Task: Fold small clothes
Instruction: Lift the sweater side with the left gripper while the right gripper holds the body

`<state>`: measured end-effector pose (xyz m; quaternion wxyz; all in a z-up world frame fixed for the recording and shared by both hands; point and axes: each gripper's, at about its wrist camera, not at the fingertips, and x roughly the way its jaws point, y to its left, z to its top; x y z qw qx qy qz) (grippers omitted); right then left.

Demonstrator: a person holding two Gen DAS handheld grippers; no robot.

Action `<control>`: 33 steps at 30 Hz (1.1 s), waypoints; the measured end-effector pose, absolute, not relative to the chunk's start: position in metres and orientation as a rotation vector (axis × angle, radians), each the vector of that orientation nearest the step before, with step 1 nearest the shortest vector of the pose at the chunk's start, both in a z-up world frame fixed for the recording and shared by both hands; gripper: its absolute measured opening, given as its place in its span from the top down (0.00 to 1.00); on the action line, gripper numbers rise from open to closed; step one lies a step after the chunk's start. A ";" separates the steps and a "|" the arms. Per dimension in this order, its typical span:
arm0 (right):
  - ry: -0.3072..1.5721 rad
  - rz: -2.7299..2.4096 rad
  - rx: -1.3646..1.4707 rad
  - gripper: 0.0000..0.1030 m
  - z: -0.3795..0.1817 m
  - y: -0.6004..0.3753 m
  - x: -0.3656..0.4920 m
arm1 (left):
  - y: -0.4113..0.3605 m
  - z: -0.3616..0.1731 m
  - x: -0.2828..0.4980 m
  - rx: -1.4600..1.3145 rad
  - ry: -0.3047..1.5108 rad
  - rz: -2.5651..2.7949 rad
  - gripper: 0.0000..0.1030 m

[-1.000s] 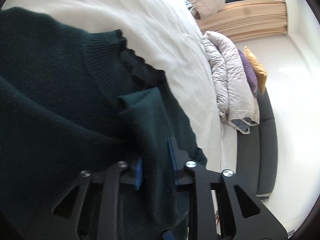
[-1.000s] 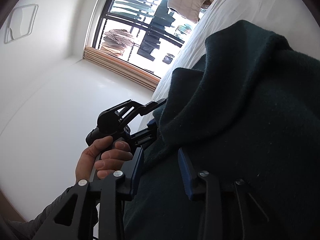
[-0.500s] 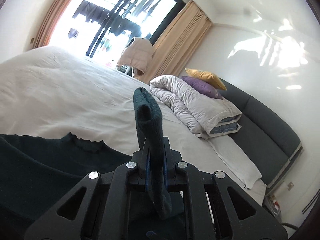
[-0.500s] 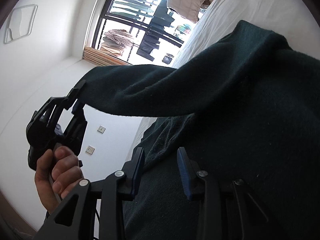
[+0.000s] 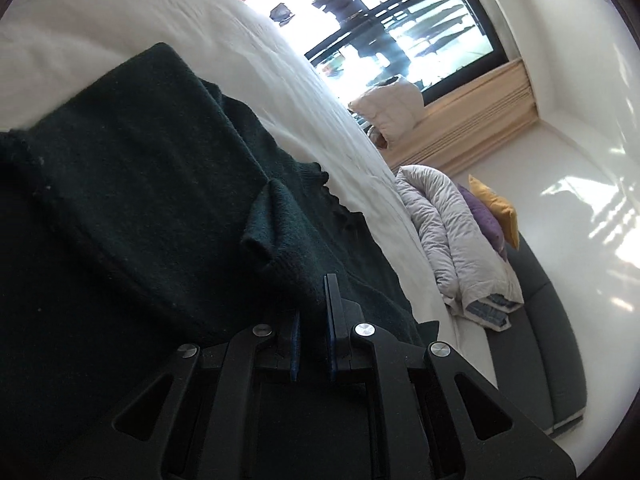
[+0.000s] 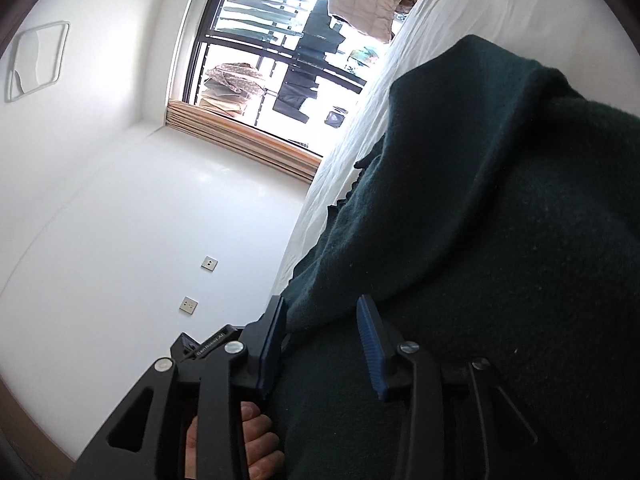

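A dark green knit sweater lies on the white bed. One sleeve is folded over its body. My left gripper is shut on the cuff end of that sleeve, low over the sweater. In the right wrist view the sweater fills the right half. My right gripper is open, its blue pads on either side of the sweater's edge. The left gripper's body and the hand holding it show behind my right gripper.
A folded grey duvet with purple and yellow cushions lies at the bed's head against a dark headboard. A window with hanging laundry and a beige jacket are beyond the bed. White wall with sockets to the left.
My left gripper lifted the sleeve cuff up and carried it across, then lowered it over the sweater's body. The right gripper stayed put, open at the sweater's edge.
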<state>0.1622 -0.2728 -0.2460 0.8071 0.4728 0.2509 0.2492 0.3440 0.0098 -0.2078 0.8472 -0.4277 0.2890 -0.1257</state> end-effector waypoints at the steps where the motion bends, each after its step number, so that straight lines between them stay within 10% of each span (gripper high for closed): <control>1: 0.542 0.529 1.023 0.52 -0.245 -0.274 0.160 | 0.011 -0.208 0.344 -0.905 0.604 -0.269 0.92; 7: 0.595 0.496 1.083 0.26 -0.224 -0.281 0.152 | -0.006 -0.173 0.348 -0.771 0.555 -0.338 0.92; 33: 0.459 0.427 1.602 0.24 -0.229 -0.336 0.219 | -0.088 -0.005 0.348 -0.481 0.299 -0.549 0.92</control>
